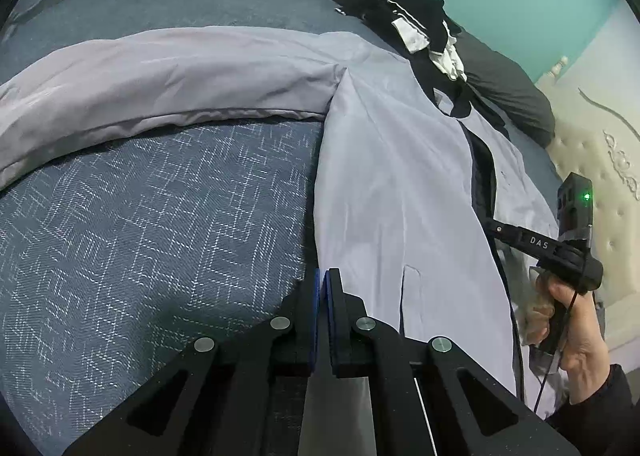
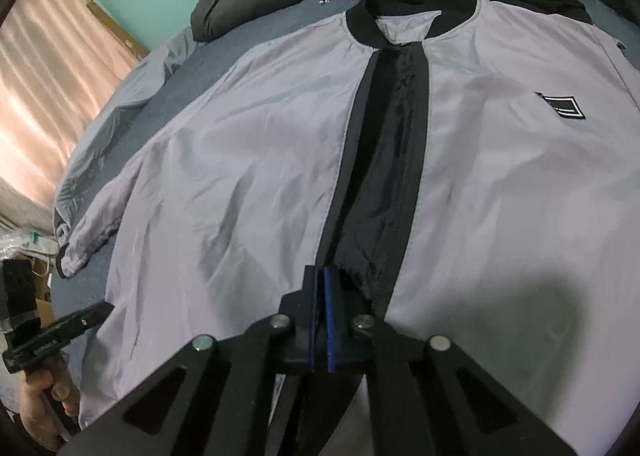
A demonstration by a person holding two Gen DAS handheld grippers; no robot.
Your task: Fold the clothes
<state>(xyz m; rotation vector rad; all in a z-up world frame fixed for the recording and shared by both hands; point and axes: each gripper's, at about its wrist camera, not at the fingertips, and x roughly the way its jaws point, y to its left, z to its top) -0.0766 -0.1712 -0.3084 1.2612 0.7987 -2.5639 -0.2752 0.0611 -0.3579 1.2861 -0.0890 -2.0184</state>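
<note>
- The lilac jacket (image 2: 248, 159) lies front-up, spread across the bed (image 1: 140, 215).
- Both the left gripper (image 1: 322, 284) and right gripper (image 2: 320, 284) have fingers together, empty.
- Thin, slippery, light fabric, likely; pinch hem or sleeve cuff (image 2: 70, 252).

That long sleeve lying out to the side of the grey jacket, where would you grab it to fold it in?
Probably at the sleeve's cuff, coming from the outer side. The sleeve lies stretched flat away from the jacket, so its loose dark-edged end is the free part to pinch and carry across the front panels.
</note>
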